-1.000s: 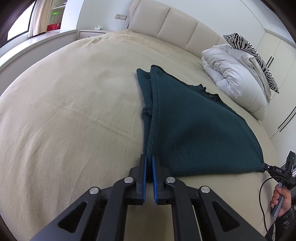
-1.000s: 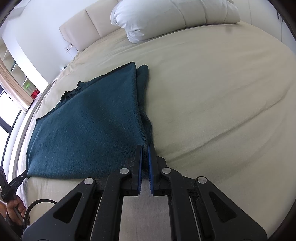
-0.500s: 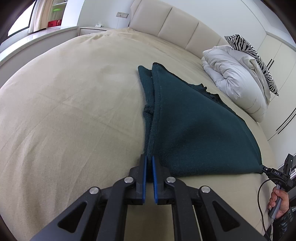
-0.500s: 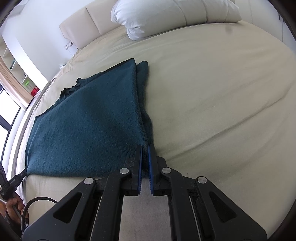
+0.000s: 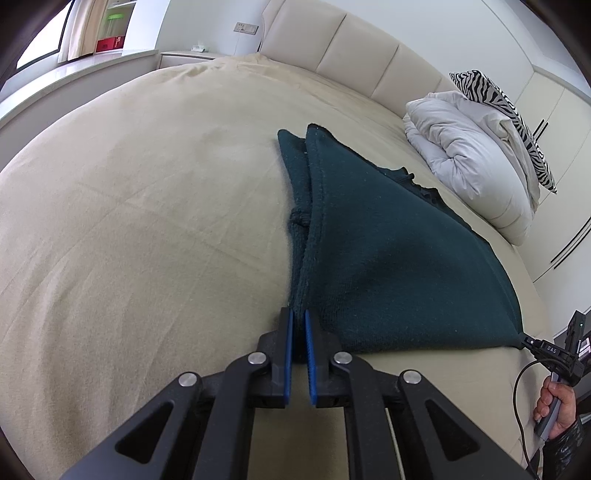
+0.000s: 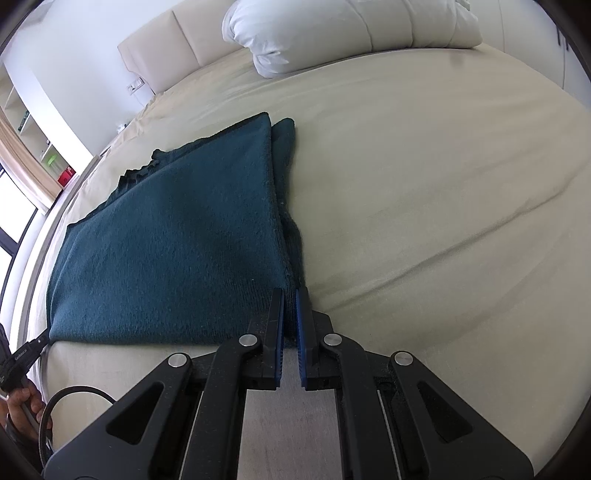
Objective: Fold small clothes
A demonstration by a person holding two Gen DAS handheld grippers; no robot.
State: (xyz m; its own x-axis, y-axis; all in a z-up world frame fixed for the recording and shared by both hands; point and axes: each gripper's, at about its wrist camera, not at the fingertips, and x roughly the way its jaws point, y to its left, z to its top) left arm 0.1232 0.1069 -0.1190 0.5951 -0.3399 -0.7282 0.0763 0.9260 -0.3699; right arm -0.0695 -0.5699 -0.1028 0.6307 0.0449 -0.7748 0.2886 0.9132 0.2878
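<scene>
On beige bed, dark green knit garment folded flat, left tool and right tool each clenched on a near corner

Right gripper clamped on near right corner of folded dark teal knit garment, lying flat on beige bedsheet; white duvet near headboard.

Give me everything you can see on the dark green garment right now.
The dark green garment is a fuzzy knit, folded over in layers and lying flat on the beige bed cover. A narrower under-layer shows along one side. The left gripper and right gripper are each shut on a near corner, holding the near edge stretched between them.
</scene>
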